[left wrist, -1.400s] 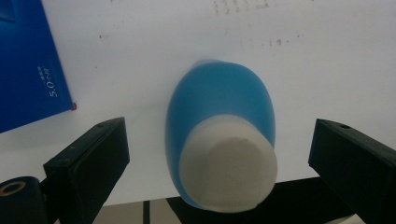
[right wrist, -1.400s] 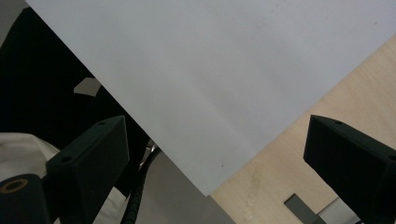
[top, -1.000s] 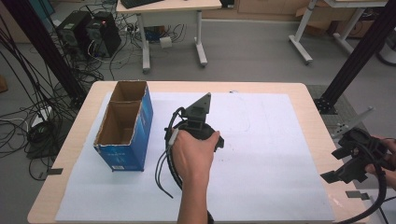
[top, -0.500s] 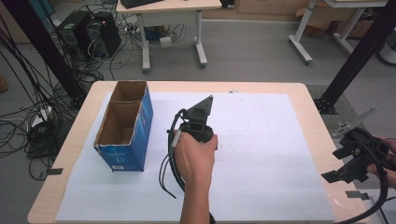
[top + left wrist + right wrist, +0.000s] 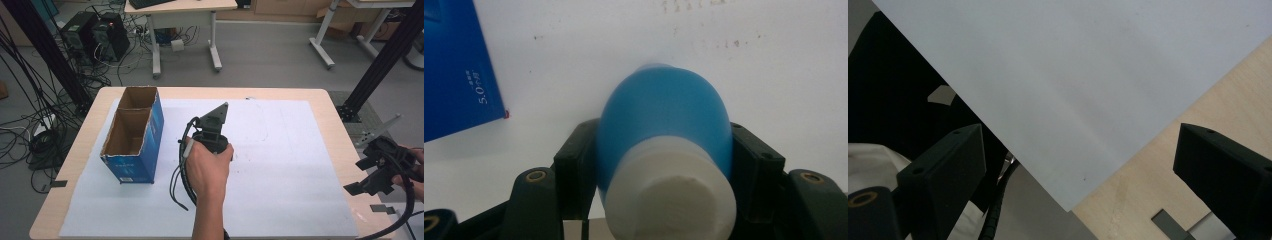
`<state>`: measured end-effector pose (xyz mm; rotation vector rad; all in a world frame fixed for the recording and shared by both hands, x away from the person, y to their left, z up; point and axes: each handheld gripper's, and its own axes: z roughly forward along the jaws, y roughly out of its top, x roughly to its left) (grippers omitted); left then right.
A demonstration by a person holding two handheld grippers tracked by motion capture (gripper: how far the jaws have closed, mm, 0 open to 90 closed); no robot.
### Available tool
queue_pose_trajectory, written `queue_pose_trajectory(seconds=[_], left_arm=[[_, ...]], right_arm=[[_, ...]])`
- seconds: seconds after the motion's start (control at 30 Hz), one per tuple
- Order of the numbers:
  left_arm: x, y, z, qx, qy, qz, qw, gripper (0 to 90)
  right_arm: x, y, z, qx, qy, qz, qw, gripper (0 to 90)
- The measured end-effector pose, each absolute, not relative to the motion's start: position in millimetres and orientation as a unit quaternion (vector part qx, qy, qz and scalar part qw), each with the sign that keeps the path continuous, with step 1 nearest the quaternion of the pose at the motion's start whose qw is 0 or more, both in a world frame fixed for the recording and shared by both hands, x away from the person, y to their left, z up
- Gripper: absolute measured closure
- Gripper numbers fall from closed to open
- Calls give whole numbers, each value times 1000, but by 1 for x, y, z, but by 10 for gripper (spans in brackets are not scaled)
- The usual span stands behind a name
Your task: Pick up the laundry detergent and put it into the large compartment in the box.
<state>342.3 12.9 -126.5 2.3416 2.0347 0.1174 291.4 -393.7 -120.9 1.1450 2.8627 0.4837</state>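
Observation:
A blue bottle [image 5: 664, 115] with a white cap [image 5: 669, 195] lies on the white paper sheet [image 5: 280, 150], cap end toward the camera in the left gripper view. My left gripper [image 5: 664, 150] is shut on it, one black pad pressed against each side of its body. In the high view the left gripper [image 5: 210, 135] stands mid-table pointing down, and the person's hand covers the bottle. My right gripper [image 5: 380, 167] hovers over the table's right edge; in the right gripper view its jaws [image 5: 1078, 155] stand wide open with nothing between them.
An open-topped blue cardboard box [image 5: 132, 135] stands on the paper left of the left gripper, its corner close by in the left gripper view [image 5: 454, 75]. Bare wooden table [image 5: 340, 135] borders the paper. Desks and cables sit on the floor beyond.
The left gripper's jaws have drawn in since the oldest frame, and the hand around it looks more clenched. Neither hand has shifted place.

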Motion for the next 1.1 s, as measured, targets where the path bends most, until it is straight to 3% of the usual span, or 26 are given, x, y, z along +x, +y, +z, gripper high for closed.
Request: queue_pose_trajectory(seconds=[0.37, 1.1], left_arm=[[340, 19, -101, 754, 655, 36, 28, 384], [342, 59, 8, 739, 668, 64, 64, 384]], right_arm=[[294, -392, -121, 366, 918, 154, 9, 62], [309, -379, -105, 369, 918, 149, 14, 62]])
